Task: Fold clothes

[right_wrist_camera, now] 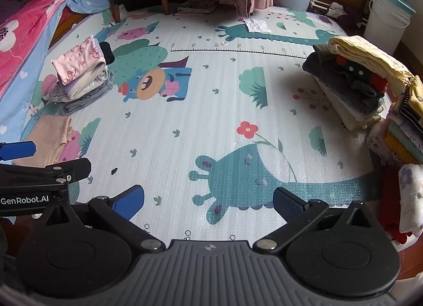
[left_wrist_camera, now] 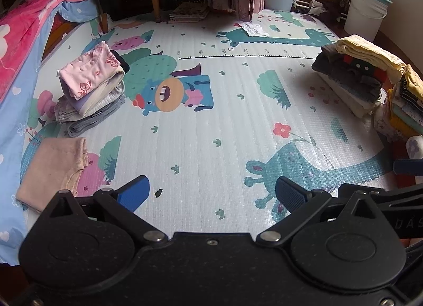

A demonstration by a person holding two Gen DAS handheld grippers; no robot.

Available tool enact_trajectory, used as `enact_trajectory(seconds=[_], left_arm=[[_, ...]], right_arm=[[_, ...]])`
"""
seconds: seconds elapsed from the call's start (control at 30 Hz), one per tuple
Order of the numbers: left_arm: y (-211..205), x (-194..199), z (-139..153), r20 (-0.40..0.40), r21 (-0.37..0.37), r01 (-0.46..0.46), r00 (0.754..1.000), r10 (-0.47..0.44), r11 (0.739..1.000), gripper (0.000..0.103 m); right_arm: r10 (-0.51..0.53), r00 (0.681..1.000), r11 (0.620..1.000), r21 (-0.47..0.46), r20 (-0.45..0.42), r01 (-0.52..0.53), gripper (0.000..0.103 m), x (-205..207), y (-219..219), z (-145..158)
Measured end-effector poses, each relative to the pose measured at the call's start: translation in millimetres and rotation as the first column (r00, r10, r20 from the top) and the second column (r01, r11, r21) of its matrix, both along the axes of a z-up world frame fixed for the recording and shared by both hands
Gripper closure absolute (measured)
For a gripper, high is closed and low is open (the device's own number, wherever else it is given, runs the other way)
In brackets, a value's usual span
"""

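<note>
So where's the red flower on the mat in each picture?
Left wrist view: the red flower is right of centre, above the right claw finger.
Right wrist view: the red flower is nearer the middle, just above the teal creature's head.
Shared landmark: the pink folded top on the left pile.

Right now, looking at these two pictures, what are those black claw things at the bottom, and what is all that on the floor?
They are two hand-held grippers, each carried by a person, each with a camera looking along its two fingers. One picture is from the left gripper, the other from the right gripper. Both stand open and hold nothing. Below lies a cartoon-printed foam play mat. On it sit a folded stack topped by a pink patterned garment, a flat peach-coloured garment nearer, and a taller pile topped by a pale yellow cloth on the right.
</note>
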State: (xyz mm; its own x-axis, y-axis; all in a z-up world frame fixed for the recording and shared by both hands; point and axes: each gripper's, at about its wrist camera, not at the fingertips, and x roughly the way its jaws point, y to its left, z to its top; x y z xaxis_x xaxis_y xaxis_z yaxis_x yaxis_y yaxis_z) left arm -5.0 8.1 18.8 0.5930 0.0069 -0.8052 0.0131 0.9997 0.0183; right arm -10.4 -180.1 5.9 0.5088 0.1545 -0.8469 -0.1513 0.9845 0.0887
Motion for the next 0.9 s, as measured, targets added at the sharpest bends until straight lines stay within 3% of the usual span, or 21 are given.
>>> enact_trajectory(seconds=[0.9], left_arm=[[0.8,-2.2,4.5,0.012,-0.017,-0.011,1.000,0.011,1.000,0.000]], right_arm=[[-0.026,1.000,1.000,0.013,-0.009,0.026,0.000,0.1,3.5,-3.6]])
